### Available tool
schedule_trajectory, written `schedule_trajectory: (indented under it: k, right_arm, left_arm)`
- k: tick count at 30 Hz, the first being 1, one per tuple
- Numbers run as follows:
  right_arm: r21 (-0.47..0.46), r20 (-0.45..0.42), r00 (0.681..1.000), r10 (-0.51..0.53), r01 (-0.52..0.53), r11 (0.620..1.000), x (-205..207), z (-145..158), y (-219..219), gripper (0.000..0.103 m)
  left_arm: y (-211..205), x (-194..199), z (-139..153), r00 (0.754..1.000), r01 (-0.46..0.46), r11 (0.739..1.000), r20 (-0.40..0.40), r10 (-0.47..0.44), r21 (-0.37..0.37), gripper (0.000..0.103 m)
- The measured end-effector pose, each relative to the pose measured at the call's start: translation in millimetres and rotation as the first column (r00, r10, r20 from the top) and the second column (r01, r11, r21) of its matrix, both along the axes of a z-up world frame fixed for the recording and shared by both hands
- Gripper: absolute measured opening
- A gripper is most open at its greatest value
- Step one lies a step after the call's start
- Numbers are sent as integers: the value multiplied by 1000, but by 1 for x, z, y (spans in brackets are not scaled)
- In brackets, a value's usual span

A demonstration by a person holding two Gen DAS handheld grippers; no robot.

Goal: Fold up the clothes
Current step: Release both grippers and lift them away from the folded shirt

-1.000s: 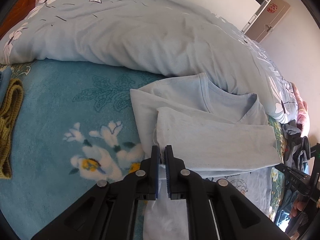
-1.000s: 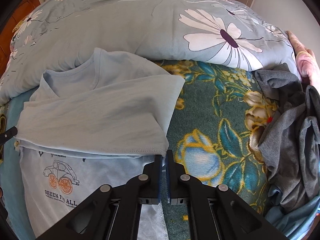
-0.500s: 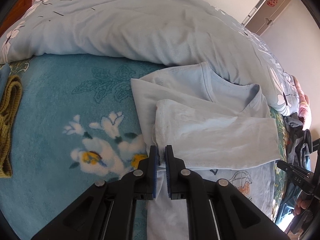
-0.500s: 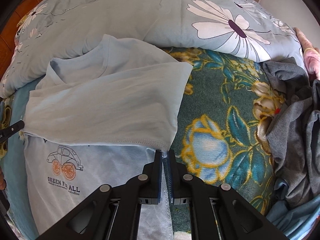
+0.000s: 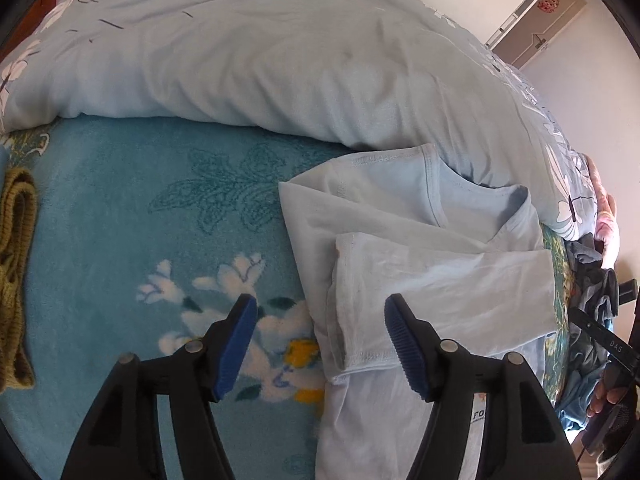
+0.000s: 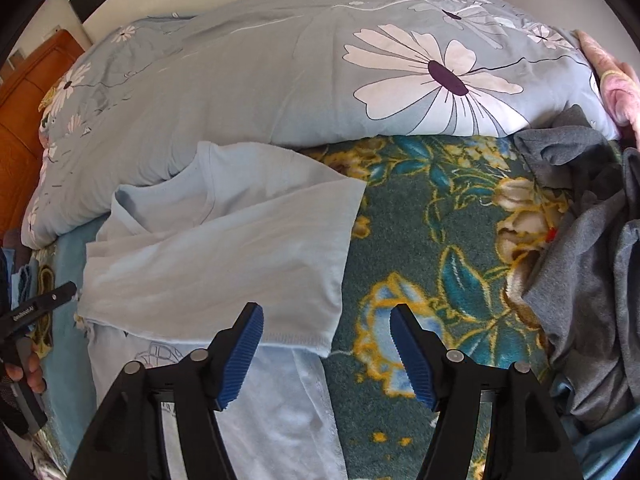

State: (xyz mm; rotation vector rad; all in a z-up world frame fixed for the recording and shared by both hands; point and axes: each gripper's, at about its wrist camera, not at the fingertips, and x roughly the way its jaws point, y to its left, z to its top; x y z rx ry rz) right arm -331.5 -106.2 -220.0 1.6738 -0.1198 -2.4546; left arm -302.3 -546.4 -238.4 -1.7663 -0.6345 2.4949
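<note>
A light blue T-shirt (image 5: pixel 432 292) lies on the bed blanket, its upper part folded down over its printed front; it also shows in the right wrist view (image 6: pixel 240 264). My left gripper (image 5: pixel 320 344) is open and empty, its jaws standing either side of the fold's left corner, just above the cloth. My right gripper (image 6: pixel 326 350) is open and empty, its jaws either side of the fold's right corner. The fold's hem lies flat between the two grippers. The print is mostly covered.
A flowered duvet (image 6: pixel 320 80) is bunched along the far side. A pile of grey clothes (image 6: pixel 592 280) lies at the right. An olive knitted piece (image 5: pixel 16 264) lies at the far left. The teal floral blanket (image 5: pixel 140 240) surrounds the shirt.
Both grippers were shut on the fold's corners; both have opened and let the hem go. The folded part now rests on the shirt.
</note>
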Motion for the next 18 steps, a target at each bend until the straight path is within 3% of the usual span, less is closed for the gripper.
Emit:
schedule_trajectory:
  k: [3,7,9,12,13,14,18]
  right_arm:
    - [-50,3,1000,-23,23,998,-29,-14,3,69]
    - [-101,41,999,-34,38,994,-63,-32,10,68]
    - [-136,61,998,-30,38,990,-73,-37,11,59]
    - [-133,75,997,-5,15,991,-79,-38,5,38]
    - [-121,75,997,2,7,993,-80,-38,3,26]
    - [-93,69,998,7,0,996,-81,-38,0,20]
    - [-17,63,998,17,-16,1000,-86,-38,-8,13]
  left_arm:
    - [-5,-12,-14,999,-29,999,16,28,32,68]
    - [-6,-20,-16,1000,-30,999,-7,30,19,68]
    - [-3,-21,-14,1000,-17,1000,-27,17,0,66]
    - [4,-23,-13,999,5,1000,-35,-6,-29,55]
    - [6,-24,-14,999,7,999,-32,-9,-39,54]
    - [8,-25,-14,1000,10,999,-28,-11,-49,54]
    - [11,-26,-19,1000,10,998,-16,-11,-55,54]
